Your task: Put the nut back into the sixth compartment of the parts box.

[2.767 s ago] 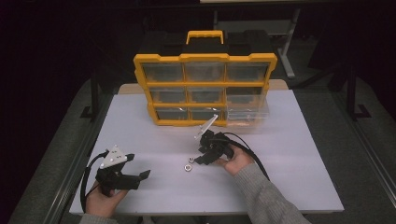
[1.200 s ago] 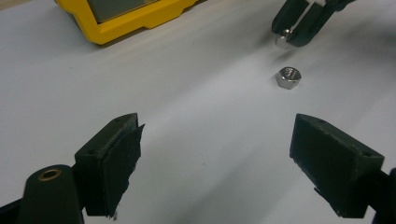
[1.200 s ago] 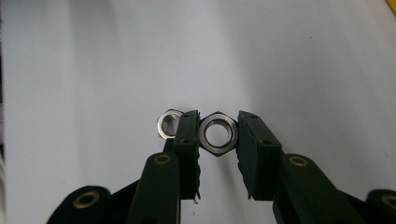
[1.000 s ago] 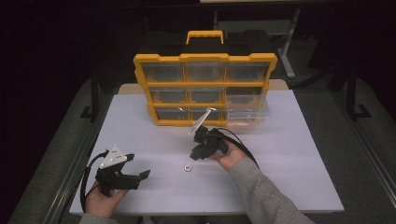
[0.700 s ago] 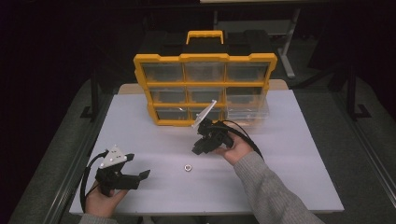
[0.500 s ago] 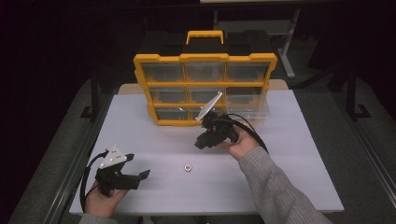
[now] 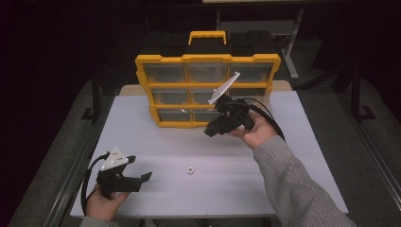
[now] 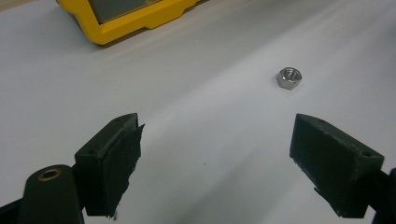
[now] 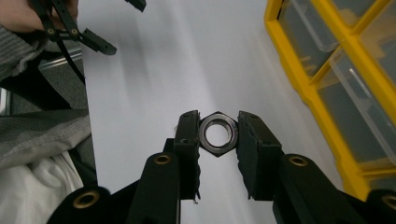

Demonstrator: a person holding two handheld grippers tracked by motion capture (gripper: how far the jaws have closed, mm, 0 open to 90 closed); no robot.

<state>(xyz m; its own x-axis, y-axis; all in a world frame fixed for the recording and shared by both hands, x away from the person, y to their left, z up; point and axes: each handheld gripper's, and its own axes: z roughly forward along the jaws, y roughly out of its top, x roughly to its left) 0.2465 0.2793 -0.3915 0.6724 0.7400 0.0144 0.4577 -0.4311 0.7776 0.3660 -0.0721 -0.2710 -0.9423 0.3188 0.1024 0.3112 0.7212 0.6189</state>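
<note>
Right hand-held gripper (image 9: 218,133) is clamped on a steel hex nut (image 9: 218,134), one jaw on each side of it, lifted off the tabletop (image 7: 283,156). Just beyond and beside it stands a yellow organizer (image 7: 208,90) with rows of clear drawers (image 9: 359,79); what lies inside those drawers cannot be made out. Nothing sits between the held nut and the drawer fronts.

Well away, toward the person's side, the left hand-held gripper (image 8: 215,154) rests low on the tabletop with its jaws spread wide and nothing between them. A second hex nut (image 8: 289,77) lies loose on the white surface just ahead of it, nearer one jaw than the other, touching neither.

Compared with 2.8 seconds ago, the right hand-held gripper has risen from beside the loose nut and moved up close to the organizer, while the left one and the loose nut have stayed where they were.
</note>
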